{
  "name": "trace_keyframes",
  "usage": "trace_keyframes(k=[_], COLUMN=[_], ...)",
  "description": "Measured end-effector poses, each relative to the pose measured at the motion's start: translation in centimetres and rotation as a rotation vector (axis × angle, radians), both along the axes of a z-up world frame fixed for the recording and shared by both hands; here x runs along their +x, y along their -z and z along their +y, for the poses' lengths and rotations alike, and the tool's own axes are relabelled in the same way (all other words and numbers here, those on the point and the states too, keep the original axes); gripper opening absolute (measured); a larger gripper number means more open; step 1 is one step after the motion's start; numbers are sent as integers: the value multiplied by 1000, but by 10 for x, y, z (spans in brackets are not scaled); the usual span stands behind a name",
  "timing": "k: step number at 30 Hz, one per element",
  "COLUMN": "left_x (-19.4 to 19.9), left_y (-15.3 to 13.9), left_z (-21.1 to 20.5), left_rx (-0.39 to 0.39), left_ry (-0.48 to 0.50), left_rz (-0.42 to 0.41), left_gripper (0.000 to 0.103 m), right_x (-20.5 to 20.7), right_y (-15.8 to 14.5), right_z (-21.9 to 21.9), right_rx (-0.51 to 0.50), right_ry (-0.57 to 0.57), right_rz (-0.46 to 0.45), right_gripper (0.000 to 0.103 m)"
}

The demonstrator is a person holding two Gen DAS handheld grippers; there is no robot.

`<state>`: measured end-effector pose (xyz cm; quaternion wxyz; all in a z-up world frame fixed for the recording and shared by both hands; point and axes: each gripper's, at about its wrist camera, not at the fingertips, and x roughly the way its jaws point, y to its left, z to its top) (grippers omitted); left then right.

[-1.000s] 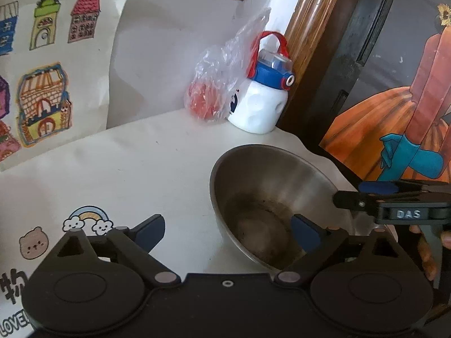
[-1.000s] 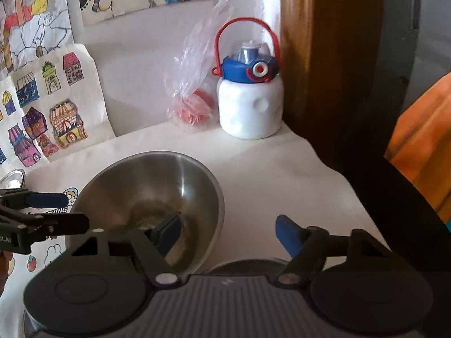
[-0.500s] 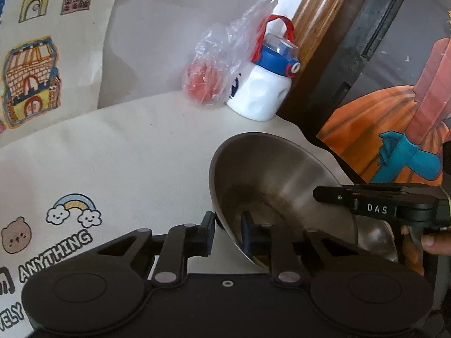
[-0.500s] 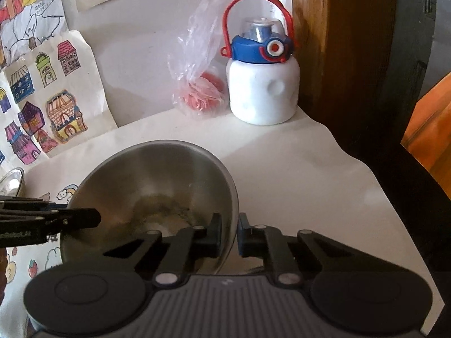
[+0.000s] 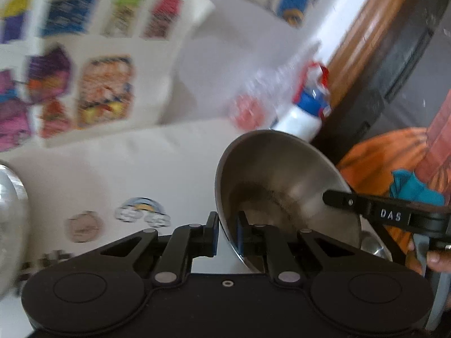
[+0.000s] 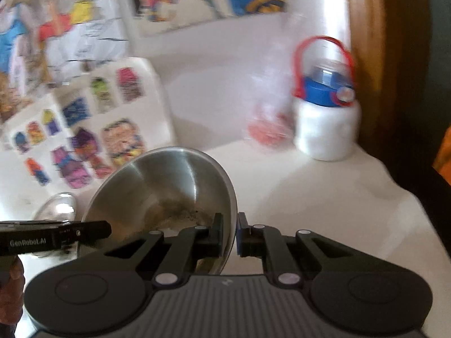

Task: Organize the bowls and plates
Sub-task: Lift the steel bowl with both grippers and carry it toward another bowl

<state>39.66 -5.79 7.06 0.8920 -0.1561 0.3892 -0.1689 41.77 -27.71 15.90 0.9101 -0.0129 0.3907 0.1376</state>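
1. Left hand-held gripper (image 5: 227,233): jaws closed tight on the near-left rim of the steel bowl (image 5: 282,186), one pad inside the wall and one outside.
2. Right hand-held gripper (image 6: 229,235): likewise clamped on the opposite rim; a two-sided grip probably serves to carry the bowl level.
3. Steel bowl: held tilted above the white surface (image 6: 324,197); holds only a dark residue at its bottom.
4. Second steel vessel (image 6: 57,207): left of the bowl on the surface, likely the stacking target; contents cannot be told.
5. Clear bag (image 6: 267,129): something red inside.
6. White bottle (image 6: 327,129), blue lid: by the wall.
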Motion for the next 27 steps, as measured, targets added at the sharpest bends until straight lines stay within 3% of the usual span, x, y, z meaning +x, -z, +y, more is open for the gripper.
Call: trace_keyframes(k=[7, 13, 19, 27], left_x=[-57, -107, -150, -178], left_y=[-31, -15, -3, -2], left_z=[77, 127, 157, 164], left_rx=[25, 8, 14, 60], left_ry=[-86, -118, -119, -87], left_rz=[6, 119, 150, 180], left_gripper=[13, 13, 13, 13], right_x=[-46, -92, -128, -151], right_y=[1, 21, 31, 43], right_z=[71, 110, 135, 138], right_rx=[47, 29, 13, -5], right_ry=[-124, -167, -189, -182], right_rz=[36, 123, 168, 229], right_gripper=[10, 11, 11, 11])
